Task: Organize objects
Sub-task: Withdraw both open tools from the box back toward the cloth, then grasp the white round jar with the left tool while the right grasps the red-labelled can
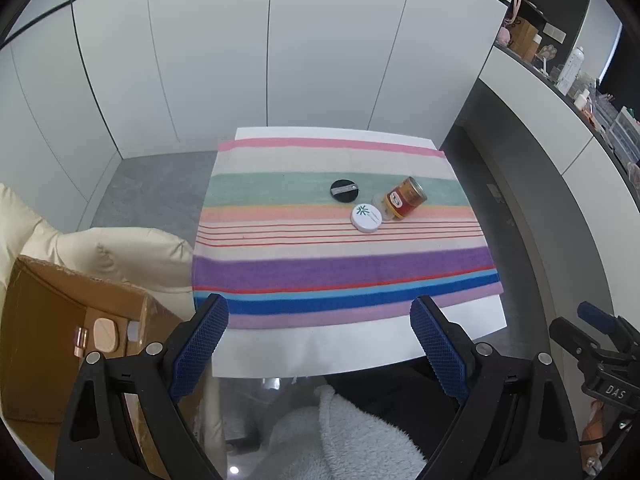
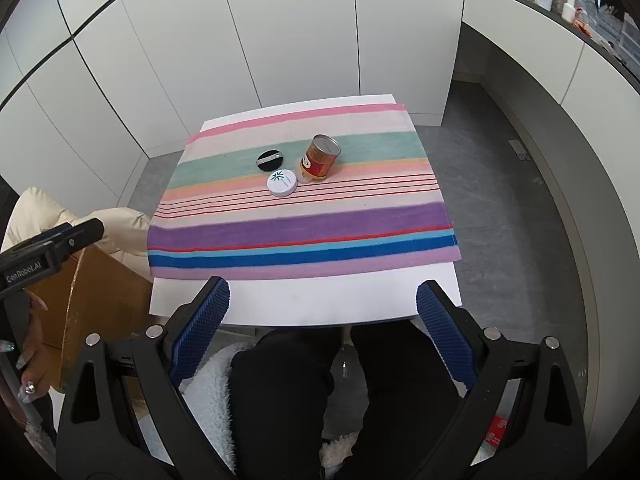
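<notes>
worktop (image 2: 304,300): white, striped cloth (image 2: 300,220) over most of it
can (image 2: 320,158): tilted on a clear lid, mid-cloth, far side
white lid (image 2: 282,183): flat, just beside can
black disc (image 2: 269,161): flat, near both
left gripper (image 1: 320,344): jaws wide, empty
right gripper (image 2: 323,332): jaws wide, empty
progress: nothing sorted yet, by the look; cluster well ahead of both jaws

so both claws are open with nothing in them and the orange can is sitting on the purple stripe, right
Not the stripe. The orange can stands on the green stripe of the striped cloth, as the right wrist view shows. Both claws, left and right, are indeed open and empty.
</notes>
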The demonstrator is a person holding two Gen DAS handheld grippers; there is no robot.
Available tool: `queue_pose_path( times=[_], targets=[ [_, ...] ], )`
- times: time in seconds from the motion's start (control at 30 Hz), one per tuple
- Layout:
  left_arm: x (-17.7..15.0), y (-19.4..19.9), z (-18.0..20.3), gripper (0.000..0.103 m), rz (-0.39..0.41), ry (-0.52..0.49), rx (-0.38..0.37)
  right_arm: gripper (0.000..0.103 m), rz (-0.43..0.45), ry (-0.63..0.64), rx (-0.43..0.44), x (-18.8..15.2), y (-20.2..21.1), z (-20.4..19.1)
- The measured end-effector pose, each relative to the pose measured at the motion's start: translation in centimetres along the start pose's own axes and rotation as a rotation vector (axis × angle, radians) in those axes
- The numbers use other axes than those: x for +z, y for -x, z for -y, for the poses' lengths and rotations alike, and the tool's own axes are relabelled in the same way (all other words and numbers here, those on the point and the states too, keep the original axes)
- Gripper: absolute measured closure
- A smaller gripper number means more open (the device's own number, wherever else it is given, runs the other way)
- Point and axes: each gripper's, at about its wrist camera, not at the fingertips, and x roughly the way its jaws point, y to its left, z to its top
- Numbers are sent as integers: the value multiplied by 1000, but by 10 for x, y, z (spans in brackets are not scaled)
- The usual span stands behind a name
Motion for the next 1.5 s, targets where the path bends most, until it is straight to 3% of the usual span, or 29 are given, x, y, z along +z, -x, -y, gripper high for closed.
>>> queue_pose_path(
  times=[0.13, 0.43, 0.63, 0.83, 1.07, 1.13, 1.2, 1.5],
  targets=[
    [9, -15, -1, 10, -44, 12, -21, 7, -16, 4, 3, 10, -14, -1],
    [53, -53, 11, 10, -42, 10, -14, 7, -49, 23, -21, 44, -60, 3],
    [85, -88, 31, 10, -41, -48, -4, 7, -48, 10, -17, 77, -103, 12],
    [96, -147, 39, 10, -61, -103, 13, 7, -68, -54, 78, 111, -178, 17],
    [90, -222, 26, 10, -165, -49, -4, 7, -52, -170, 131, 133, -291, 17],
    [88, -235, 23, 10, -183, -39, -5, 16, -54, -197, 101, 137, -319, 17],
    [86, -247, 23, 10, -195, -28, -12, 47, -78, -204, 115, 140, -338, 17],
    [78, -309, 61, 10, -221, -61, -73, 46, -14, -162, 83, 142, -310, 30]
  ],
)
